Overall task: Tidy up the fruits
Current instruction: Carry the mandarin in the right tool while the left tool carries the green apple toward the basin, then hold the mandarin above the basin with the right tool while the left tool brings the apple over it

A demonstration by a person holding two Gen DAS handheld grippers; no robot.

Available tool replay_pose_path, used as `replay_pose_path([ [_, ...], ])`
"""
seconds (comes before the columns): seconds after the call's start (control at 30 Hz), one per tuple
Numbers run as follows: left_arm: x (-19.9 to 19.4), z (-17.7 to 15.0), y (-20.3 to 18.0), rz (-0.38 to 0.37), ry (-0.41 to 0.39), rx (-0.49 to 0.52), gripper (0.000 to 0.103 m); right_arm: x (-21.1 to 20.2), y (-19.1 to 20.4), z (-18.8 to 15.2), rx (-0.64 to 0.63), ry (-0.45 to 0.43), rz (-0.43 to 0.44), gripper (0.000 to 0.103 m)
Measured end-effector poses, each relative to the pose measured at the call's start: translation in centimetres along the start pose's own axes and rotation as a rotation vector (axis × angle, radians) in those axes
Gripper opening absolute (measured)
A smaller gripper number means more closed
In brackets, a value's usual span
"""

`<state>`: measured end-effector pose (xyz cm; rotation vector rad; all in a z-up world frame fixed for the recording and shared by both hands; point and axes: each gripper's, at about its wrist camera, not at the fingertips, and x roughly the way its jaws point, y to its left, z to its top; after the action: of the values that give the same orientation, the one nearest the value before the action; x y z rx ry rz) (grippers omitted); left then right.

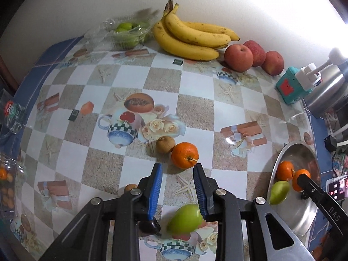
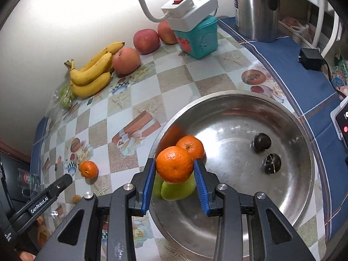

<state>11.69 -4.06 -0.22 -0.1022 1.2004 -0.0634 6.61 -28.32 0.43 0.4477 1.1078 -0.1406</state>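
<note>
My right gripper [image 2: 174, 165] is shut on an orange [image 2: 174, 164] and holds it over the near left part of a steel bowl [image 2: 304, 143]. The bowl holds another orange [image 2: 191, 146], a green fruit [image 2: 177, 188] and two dark plums [image 2: 262, 141]. My left gripper [image 1: 178, 168] is open above the table, just short of a loose orange [image 1: 184, 155] and a brown kiwi [image 1: 164, 144]. A green fruit [image 1: 184, 218] and a dark plum [image 1: 149, 226] lie under its fingers. The bowl also shows in the left wrist view [image 1: 304, 213].
Bananas [image 1: 189, 37], three red apples [image 1: 239, 57] and a clear box of green fruit [image 1: 126, 32] lie along the back wall. A teal box [image 2: 200, 39] with a white power strip, a steel kettle [image 2: 254, 8] and a phone [image 2: 342, 121] stand at the right.
</note>
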Motion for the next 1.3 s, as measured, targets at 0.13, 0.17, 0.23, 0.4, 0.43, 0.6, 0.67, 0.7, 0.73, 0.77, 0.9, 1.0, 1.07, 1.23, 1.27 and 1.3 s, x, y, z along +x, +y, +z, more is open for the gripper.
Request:
replay_pose_path([
  [0.13, 0.7, -0.4, 0.3, 0.002, 0.029, 0.002, 0.033, 0.1, 0.6, -0.1, -0.021, 0.003, 0.007, 0.038],
  [0.17, 0.8, -0.5, 0.3, 0.007, 0.034, 0.005, 0.033, 0.1, 0.8, -0.1, -0.026, 0.003, 0.007, 0.038],
  [0.23, 1.1, -0.8, 0.4, 0.011, 0.049, 0.012, 0.033, 0.1, 1.1, -0.2, -0.034, 0.004, 0.009, 0.038],
  [0.4, 1.8, -1.8, -0.4, -0.007, 0.093, 0.054, 0.033, -0.2, 1.5, -0.5, -0.045, 0.001, 0.009, 0.038],
  [0.43, 1.9, -2.1, -0.7, -0.017, 0.105, 0.067, 0.034, -0.4, 1.5, -0.6, -0.046, -0.001, 0.009, 0.038],
  [0.6, 2.4, -3.2, -1.9, -0.033, 0.143, 0.108, 0.040, -0.8, 1.7, -1.1, -0.054, -0.001, 0.009, 0.038],
  [0.67, 2.5, -3.7, -2.4, -0.035, 0.151, 0.128, 0.044, -1.1, 1.7, -1.4, -0.055, -0.002, 0.007, 0.038],
  [0.7, 2.5, -4.0, -2.6, -0.039, 0.157, 0.137, 0.045, -1.2, 1.7, -1.5, -0.055, -0.003, 0.006, 0.038],
  [0.73, 2.6, -4.3, -2.9, -0.045, 0.166, 0.147, 0.046, -1.3, 1.6, -1.6, -0.054, -0.005, 0.006, 0.038],
  [0.77, 2.7, -4.5, -3.1, -0.047, 0.170, 0.153, 0.047, -1.5, 1.6, -1.7, -0.054, -0.008, 0.004, 0.038],
  [0.9, 2.7, -5.2, -3.3, -0.042, 0.186, 0.171, 0.053, -2.0, 1.5, -2.1, -0.055, -0.014, 0.003, 0.038],
  [1.0, 2.7, -5.6, -3.2, -0.041, 0.191, 0.176, 0.055, -2.2, 1.5, -2.4, -0.055, -0.016, 0.003, 0.038],
  [1.07, 2.7, -5.9, -3.2, -0.044, 0.198, 0.177, 0.058, -2.4, 1.5, -2.5, -0.057, -0.017, 0.004, 0.038],
  [1.23, 3.2, -6.8, -3.7, -0.055, 0.227, 0.197, 0.061, -2.5, 1.6, -2.7, -0.060, -0.015, 0.006, 0.038],
  [1.27, 3.4, -6.8, -3.9, -0.058, 0.233, 0.199, 0.061, -2.5, 1.6, -2.6, -0.060, -0.015, 0.007, 0.038],
  [1.3, 3.8, -7.0, -4.3, -0.061, 0.240, 0.199, 0.061, -2.5, 1.6, -2.6, -0.060, -0.015, 0.007, 0.038],
])
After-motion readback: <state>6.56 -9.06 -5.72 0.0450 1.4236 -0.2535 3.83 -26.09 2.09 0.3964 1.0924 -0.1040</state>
